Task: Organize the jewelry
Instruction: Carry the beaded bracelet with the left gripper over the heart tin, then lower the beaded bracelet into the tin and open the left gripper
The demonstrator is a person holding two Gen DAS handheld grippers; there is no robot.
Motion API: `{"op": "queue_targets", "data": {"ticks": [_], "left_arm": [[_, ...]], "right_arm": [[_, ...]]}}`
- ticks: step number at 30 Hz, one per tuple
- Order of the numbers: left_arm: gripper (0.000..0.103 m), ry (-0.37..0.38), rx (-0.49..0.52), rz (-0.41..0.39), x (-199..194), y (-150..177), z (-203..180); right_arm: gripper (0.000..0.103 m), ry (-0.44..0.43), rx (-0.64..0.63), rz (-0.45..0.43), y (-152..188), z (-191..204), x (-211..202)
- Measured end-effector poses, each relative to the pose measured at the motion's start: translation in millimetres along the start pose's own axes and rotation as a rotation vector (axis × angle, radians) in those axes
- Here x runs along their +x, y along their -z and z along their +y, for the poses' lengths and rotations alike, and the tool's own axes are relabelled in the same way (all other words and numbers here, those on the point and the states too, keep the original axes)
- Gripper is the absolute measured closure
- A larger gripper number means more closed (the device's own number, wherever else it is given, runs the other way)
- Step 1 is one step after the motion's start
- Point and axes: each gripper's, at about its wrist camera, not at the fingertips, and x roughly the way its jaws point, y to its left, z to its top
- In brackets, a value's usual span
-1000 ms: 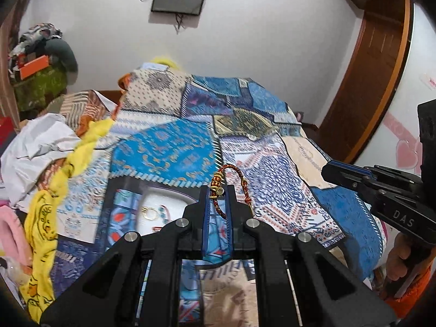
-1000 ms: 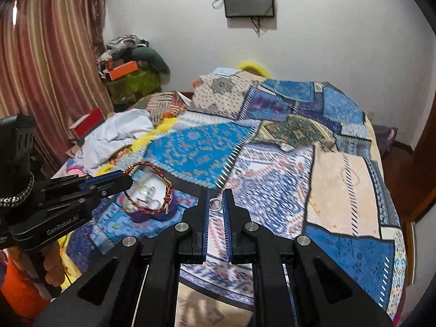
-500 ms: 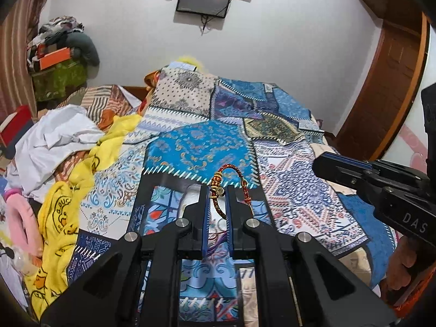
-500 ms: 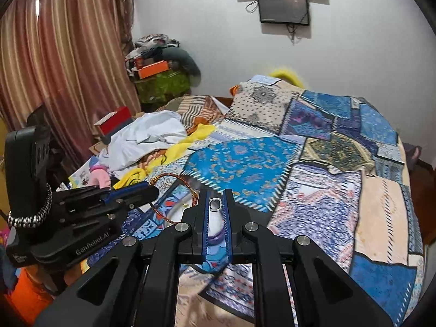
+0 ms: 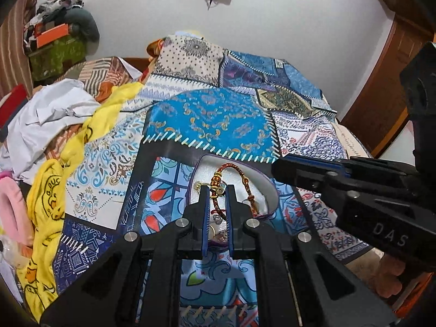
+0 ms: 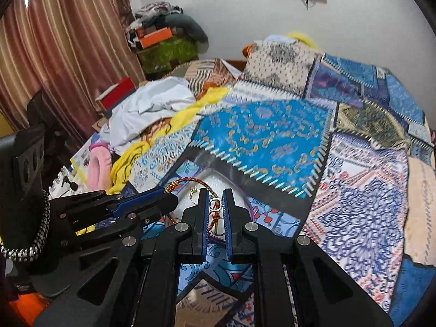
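Note:
My left gripper (image 5: pixel 217 190) is shut on a red braided bracelet (image 5: pixel 231 167) with gold beads and holds it over a white, purple-rimmed jewelry tray (image 5: pixel 265 188) on the patchwork bedspread. A gold earring (image 5: pixel 198 184) lies in the tray. My right gripper (image 6: pixel 215 205) is shut on a small silver ring (image 6: pixel 215 204), just above the same tray (image 6: pixel 231 182). In the right wrist view the left gripper (image 6: pixel 170 199) comes in from the left with the bracelet (image 6: pixel 190 181). In the left wrist view the right gripper (image 5: pixel 275 164) reaches in from the right.
The blue patchwork bedspread (image 5: pixel 218 120) covers the bed. White and yellow clothes (image 5: pixel 54 114) and a pink item (image 5: pixel 11 207) are piled on the left. A striped curtain (image 6: pixel 54 54) hangs at far left; a wooden door (image 5: pixel 395 68) stands at right.
Both grippers have moved left and down toward the tray, still holding the bracelet and the ring. The tray now lies right under both sets of fingertips.

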Motion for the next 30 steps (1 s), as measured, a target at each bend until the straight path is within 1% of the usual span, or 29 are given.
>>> {"op": "queue_targets", "data": {"ticks": [5,12,13,15,16,17,21,23,25,28,30], "left_arm": [[0.094,0.012,-0.002,0.014,7,1,3],[0.094,0.01,0.0,0.021,9,0,5],[0.094,0.01,0.0,0.025,9,0,5],[0.094,0.007,0.004,0.03,9,0,5],[0.093,0.006,0.005,0.032,8,-1,4],[0.093,0.004,0.007,0.032,7,-1,4],[0.092,0.001,0.012,0.021,-1,-4,1],[0.084,0.002,0.017,0.007,-7,-7,-1],[0.081,-0.003,0.028,-0.014,-17,-10,-5],[0.08,-0.007,0.036,-0.05,-33,-15,-11],[0.08,-0.011,0.039,-0.09,-51,-19,-15]], "right_arm": [[0.094,-0.004,0.007,0.022,-2,1,11],[0.094,-0.024,0.013,0.05,-3,1,17],[0.092,-0.029,0.017,0.055,-4,1,18],[0.08,-0.04,0.028,0.056,-4,-1,16],[0.076,-0.043,0.032,0.051,-4,-1,14],[0.072,-0.04,0.034,0.04,-5,-1,10],[0.072,-0.011,0.025,-0.001,-8,0,-4],[0.072,0.004,0.024,-0.031,-10,0,-18],[0.072,0.014,0.024,-0.062,-12,0,-30],[0.072,0.035,0.023,-0.127,-16,1,-56],[0.072,0.053,0.018,-0.181,-18,4,-77]]}}
